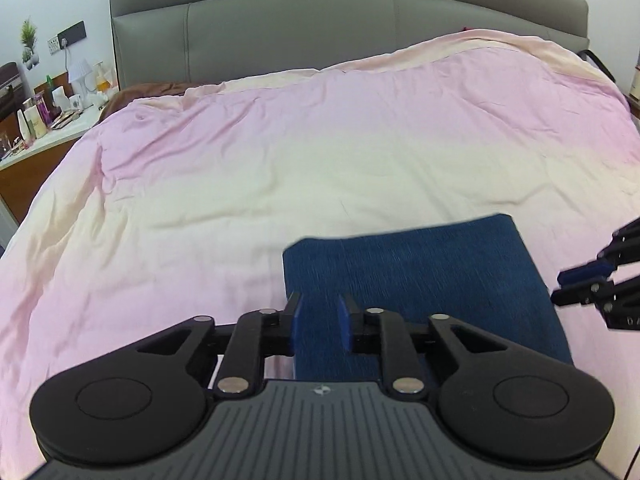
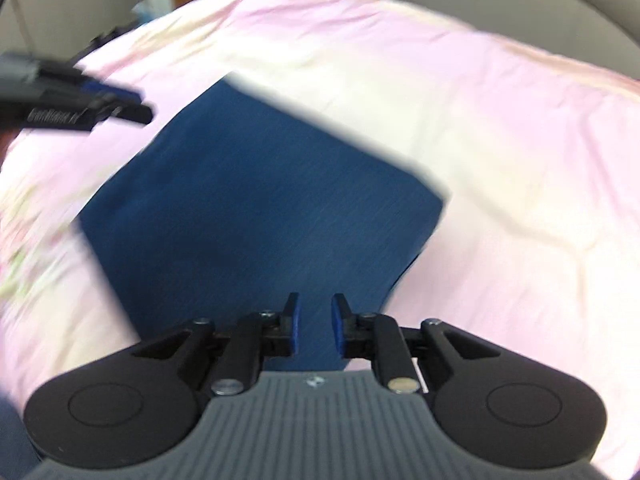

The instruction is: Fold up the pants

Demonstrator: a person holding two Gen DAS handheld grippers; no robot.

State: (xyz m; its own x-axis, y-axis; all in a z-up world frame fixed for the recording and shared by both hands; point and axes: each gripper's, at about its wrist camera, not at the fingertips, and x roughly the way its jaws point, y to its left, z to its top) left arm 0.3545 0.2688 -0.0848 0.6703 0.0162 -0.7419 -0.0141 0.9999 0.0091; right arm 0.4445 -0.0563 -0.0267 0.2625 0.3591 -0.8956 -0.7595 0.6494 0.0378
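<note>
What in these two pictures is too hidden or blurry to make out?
- Near end of the folded dark blue denim pants: left wrist view, covered by the left gripper.
- Small bottles and jars on the white bedside counter: same view, too small to identify.
- Bed's pink and cream quilt and the pants' edges: right wrist view, smeared by motion blur.

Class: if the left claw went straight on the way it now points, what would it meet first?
Most likely the folded blue pants, lying directly ahead of the left claw on the pink bedcover; depth is uncertain.
</note>
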